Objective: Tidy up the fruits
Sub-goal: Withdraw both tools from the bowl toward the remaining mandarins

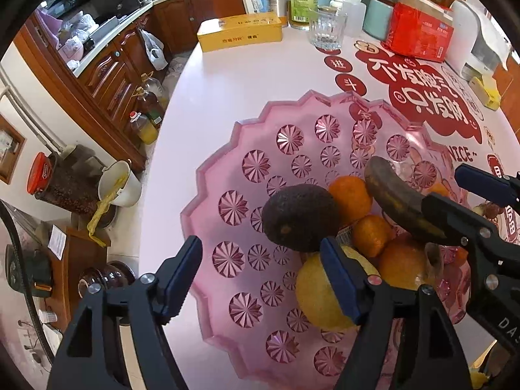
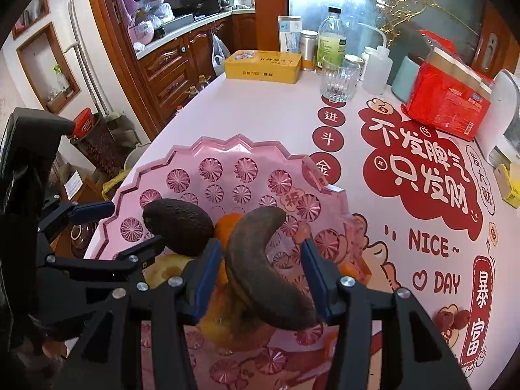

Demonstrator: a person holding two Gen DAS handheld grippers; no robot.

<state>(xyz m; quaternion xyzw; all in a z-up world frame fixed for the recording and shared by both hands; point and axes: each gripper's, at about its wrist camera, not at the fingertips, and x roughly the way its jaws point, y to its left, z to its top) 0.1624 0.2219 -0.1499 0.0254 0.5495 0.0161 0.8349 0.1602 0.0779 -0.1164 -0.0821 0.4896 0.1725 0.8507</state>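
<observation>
A pink cut-glass bowl (image 1: 208, 195) (image 2: 208, 149) stands on the white table and holds a pile of fruit. A dark avocado (image 1: 299, 217) (image 2: 178, 224) lies on top of the pile, above several oranges (image 1: 351, 195) and a yellow fruit (image 1: 315, 295). My left gripper (image 1: 260, 279) (image 2: 123, 230) is open over the bowl, just short of the avocado, with nothing between its pads. A blackened banana (image 2: 260, 260) (image 1: 396, 195) rests on the pile between the pads of my right gripper (image 2: 260, 279) (image 1: 448, 191). That gripper is open, with a gap at each pad.
At the table's far end stand a yellow tin (image 1: 240, 31), a drinking glass (image 1: 326, 31), bottles and a red package (image 1: 419, 35). Two small red fruits (image 2: 453, 318) lie on the printed mat at the right. The table edge curves along the left, above floor clutter.
</observation>
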